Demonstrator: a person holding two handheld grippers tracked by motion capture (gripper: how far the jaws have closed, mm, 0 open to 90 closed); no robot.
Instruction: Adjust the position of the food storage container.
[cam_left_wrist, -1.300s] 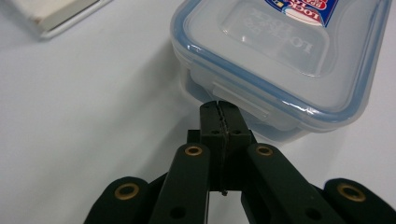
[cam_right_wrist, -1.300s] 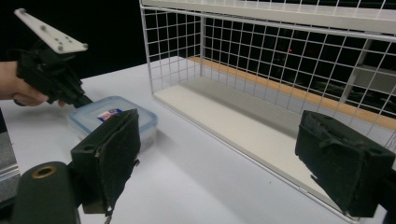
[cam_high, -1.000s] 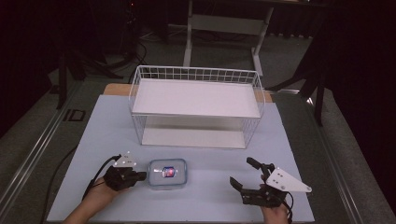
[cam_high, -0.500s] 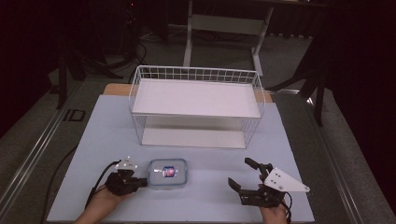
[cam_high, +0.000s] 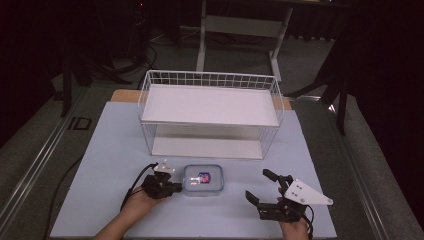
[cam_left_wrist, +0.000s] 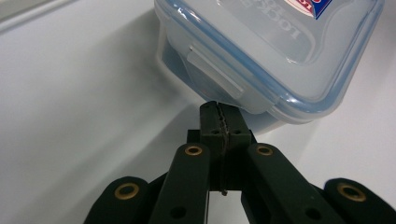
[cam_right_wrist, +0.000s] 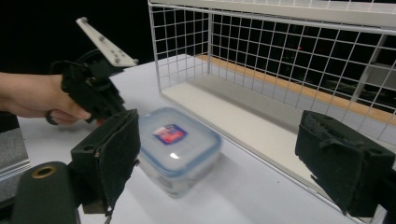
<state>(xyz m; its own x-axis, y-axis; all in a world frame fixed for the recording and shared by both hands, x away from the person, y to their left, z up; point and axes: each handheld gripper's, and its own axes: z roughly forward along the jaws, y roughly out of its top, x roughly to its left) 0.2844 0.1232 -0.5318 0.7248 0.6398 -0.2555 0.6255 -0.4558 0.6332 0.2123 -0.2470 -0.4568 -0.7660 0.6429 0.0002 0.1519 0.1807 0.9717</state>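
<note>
From left to right on the desk: the left hand-held gripper, jaws pressed together on nothing, tips meeting the side of the clear lidded container, which lies in front of the wire shelf rack; the right hand-held gripper, jaws spread wide and empty.

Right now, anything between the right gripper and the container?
Nothing: in the high view, only bare table separates the right gripper from the container.

Dim, dark surroundings; the close views slightly blurred.
</note>
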